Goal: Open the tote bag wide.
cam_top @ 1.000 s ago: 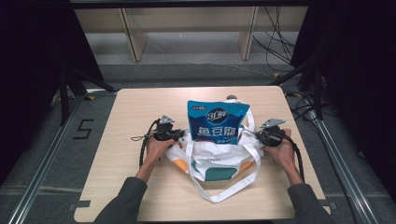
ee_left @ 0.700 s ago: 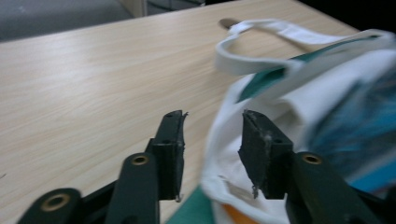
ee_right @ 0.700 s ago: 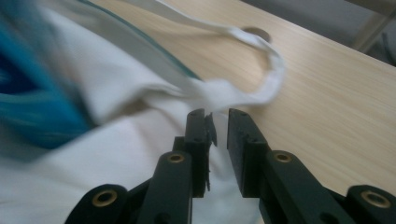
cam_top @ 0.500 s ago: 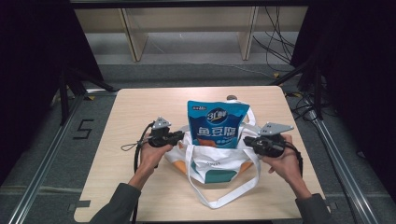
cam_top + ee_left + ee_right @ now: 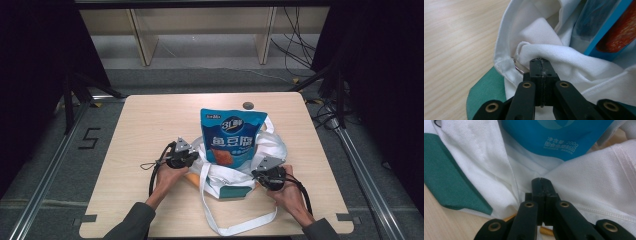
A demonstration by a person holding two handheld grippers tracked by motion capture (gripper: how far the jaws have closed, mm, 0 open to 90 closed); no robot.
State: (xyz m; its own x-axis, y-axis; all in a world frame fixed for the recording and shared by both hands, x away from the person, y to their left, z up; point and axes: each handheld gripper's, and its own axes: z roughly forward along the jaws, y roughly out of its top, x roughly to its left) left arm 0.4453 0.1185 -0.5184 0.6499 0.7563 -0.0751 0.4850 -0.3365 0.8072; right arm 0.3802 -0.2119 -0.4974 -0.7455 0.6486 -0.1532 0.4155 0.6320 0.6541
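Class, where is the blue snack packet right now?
In the high view the blue snack packet stands upright in the white cloth bag near the table's middle, between the left gripper and right gripper.

overhead forward-down, two close views sharing bag (image 5: 235, 175)

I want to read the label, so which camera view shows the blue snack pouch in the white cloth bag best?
The high view: the blue snack pouch stands upright with its whole printed front visible. The right gripper view shows just its lower edge with small print; the left gripper view catches a blurred side sliver.
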